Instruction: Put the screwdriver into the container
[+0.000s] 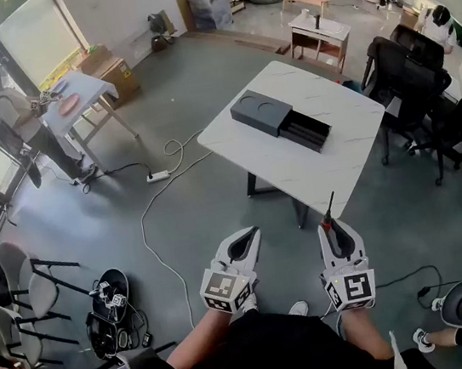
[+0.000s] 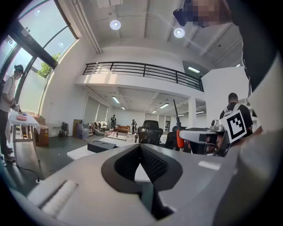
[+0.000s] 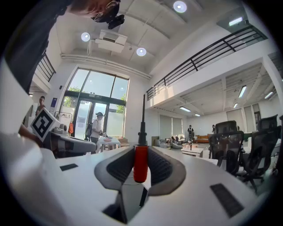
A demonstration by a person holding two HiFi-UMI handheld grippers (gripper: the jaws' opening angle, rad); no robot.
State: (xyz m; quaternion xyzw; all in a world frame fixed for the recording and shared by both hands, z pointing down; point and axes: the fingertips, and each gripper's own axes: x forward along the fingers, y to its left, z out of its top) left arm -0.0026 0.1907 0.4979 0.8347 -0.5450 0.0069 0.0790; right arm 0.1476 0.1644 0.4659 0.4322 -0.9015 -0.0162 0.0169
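Carrying the screwdriver (image 3: pixel 140 161) toward the container (image 1: pixel 280 120)
Clamped by its red handle in the right gripper (image 1: pixel 337 228), shaft upright for a steady carry; left gripper (image 2: pixel 140 149) closed, empty, idle alongside.

hidden: screwdriver (image 1: pixel 331 206) handle, mostly, inside right tool (image 1: pixel 338 225) | too small: container (image 1: pixel 254 111) contents

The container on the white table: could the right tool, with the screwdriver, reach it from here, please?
Probably not from here: the right tool, shut on the screwdriver, is well short of the table, and the container sits further back on it. Nothing stands between them, though.
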